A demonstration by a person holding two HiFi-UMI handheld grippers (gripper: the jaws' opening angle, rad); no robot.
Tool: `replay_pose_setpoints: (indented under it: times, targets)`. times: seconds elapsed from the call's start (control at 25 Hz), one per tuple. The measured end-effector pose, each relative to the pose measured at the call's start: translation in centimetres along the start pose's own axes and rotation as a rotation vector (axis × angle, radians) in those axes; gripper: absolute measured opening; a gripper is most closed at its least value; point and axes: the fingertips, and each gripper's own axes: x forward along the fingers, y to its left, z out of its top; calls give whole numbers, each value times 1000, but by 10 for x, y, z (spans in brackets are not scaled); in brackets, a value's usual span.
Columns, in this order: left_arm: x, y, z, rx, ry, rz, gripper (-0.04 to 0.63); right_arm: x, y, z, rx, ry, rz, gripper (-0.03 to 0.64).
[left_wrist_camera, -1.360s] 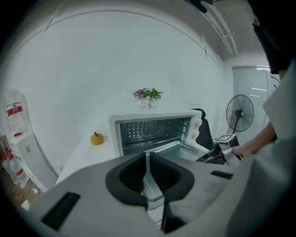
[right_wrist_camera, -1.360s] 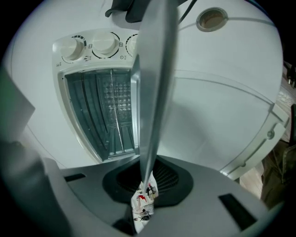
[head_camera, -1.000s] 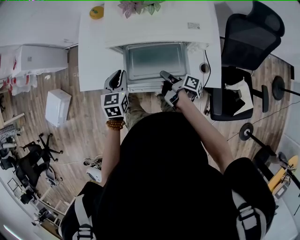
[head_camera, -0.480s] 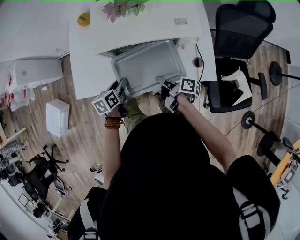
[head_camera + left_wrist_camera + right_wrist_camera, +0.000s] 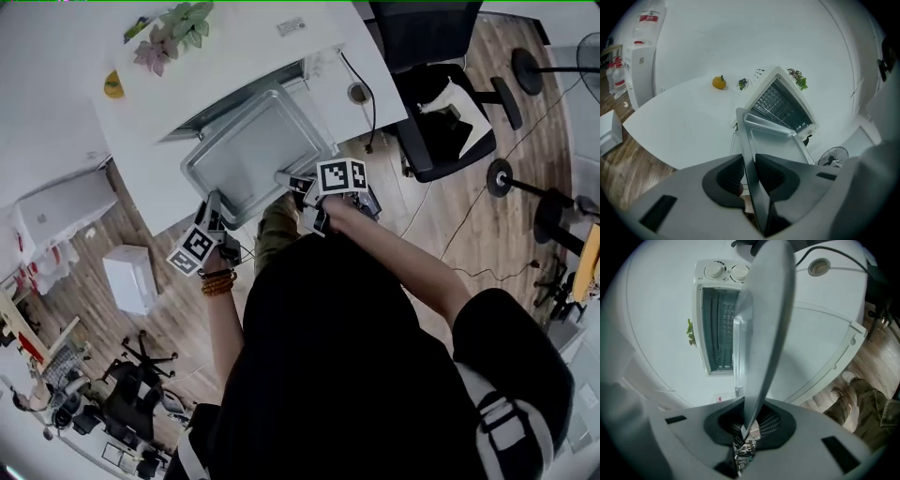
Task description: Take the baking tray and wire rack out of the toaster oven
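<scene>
The baking tray (image 5: 253,150) is a shallow rectangular pan of dull silver metal with rounded corners, a flat raised rim and a bare, empty floor. It hangs in front of the open mouth of the white toaster oven (image 5: 246,58), over the near part of the white table (image 5: 131,141). Its far edge is just at the oven's opening, and whether it is fully clear of the cavity cannot be told. The left gripper (image 5: 214,210) is at the tray's near left corner. Its jaws have just been closing, and in the left gripper view the two dark ribbed pads press on the tray's (image 5: 774,140) thin rim from either side. The right gripper (image 5: 289,180) is clamped on the near right part of the rim. In the right gripper view the tray (image 5: 764,324) runs edge-on as a narrow grey blade, rising from between the closed pads. Beyond it the toaster oven (image 5: 717,319) shows two round knobs beside its dark opening. In the left gripper view the wire rack (image 5: 777,102) sits inside the toaster oven (image 5: 806,123) as a grid of thin bars. A small orange fruit-shaped object (image 5: 112,84) lies far left on the table, well apart from the tray, and a green plant (image 5: 173,33) is near the oven's far side. A black office chair (image 5: 436,103) stands on the wood floor to the right.
</scene>
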Motion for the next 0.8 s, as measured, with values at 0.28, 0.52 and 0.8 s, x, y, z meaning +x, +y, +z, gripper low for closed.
replay_pose_setpoints:
  times: [0.28, 0.52, 0.8]
  targets:
    - [-21, 27, -6, -23, 32, -66, 91, 11, 13, -34, -79, -71, -48, 61]
    - [-44, 52, -1, -19, 25, -120, 91, 27, 23, -68, -159, -115, -75, 61]
    - [-79, 103, 14, -33, -62, -47, 89, 80, 33, -96, -175, -68, -6, 61]
